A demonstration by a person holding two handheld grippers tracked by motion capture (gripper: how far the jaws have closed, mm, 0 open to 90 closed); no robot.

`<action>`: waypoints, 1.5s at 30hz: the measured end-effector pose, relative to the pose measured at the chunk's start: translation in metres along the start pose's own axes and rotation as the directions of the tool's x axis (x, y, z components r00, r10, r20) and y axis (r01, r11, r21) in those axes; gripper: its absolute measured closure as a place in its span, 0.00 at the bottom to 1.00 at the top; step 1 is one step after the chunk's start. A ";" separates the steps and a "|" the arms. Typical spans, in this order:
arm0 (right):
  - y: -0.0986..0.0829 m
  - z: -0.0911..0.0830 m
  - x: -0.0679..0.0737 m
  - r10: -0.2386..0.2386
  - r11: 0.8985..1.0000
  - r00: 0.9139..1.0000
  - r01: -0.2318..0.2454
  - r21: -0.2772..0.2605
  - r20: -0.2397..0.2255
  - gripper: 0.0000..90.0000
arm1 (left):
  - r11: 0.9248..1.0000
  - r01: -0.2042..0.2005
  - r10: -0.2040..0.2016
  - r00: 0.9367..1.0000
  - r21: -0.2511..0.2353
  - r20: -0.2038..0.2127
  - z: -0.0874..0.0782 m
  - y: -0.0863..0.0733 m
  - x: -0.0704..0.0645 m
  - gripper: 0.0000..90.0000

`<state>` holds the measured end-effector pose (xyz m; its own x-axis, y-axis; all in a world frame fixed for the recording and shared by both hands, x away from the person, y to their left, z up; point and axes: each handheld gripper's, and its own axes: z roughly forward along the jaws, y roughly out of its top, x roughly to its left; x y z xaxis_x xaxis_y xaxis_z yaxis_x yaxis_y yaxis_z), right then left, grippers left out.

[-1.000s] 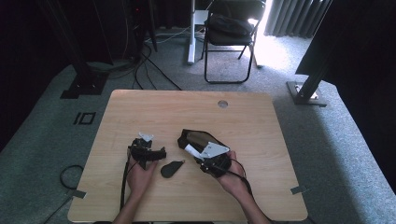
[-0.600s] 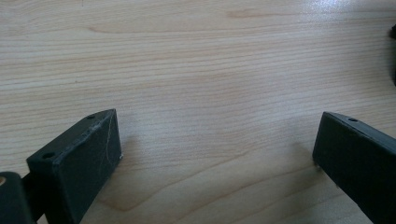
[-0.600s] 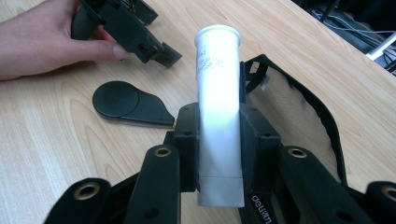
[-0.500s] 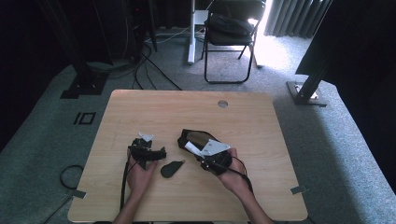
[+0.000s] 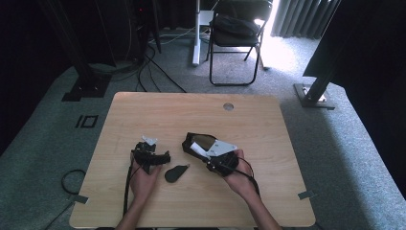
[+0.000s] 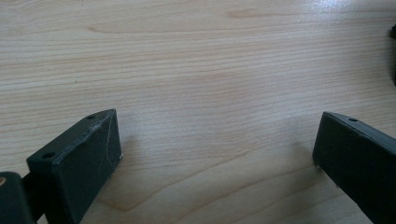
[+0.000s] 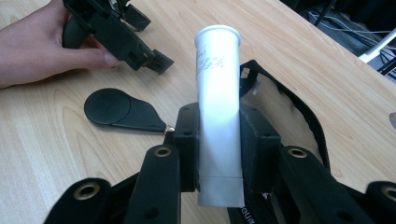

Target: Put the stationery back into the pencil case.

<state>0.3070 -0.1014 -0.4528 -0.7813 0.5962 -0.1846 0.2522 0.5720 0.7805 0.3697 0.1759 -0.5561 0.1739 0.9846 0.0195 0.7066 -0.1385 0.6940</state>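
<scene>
The right hand-held gripper is clamping the light, squeezable white tube mid-body; the left hand-held gripper is resting open, empty.

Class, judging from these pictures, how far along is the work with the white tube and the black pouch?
Done: the right tongs are clamped on the white tube, lifted over the open black pouch.

In hand: the tube is held beside the pouch's opening, not inside.

Left, probably: putting the tube in. The left tongs are open and hold nothing over the table; the flat black teardrop piece lies untouched.
</scene>
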 end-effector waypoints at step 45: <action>-0.010 0.019 -0.032 0.065 0.998 0.998 -0.065 0.003 0.024 0.79 | 1.000 -0.002 0.002 1.000 0.002 0.000 0.000 0.000 0.000 0.01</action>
<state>0.3408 -0.1154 -0.4659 -0.7495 0.6452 -0.1478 0.3041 0.5341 0.7888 0.3697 0.1760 -0.5560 0.1750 0.9843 0.0209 0.7075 -0.1405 0.6926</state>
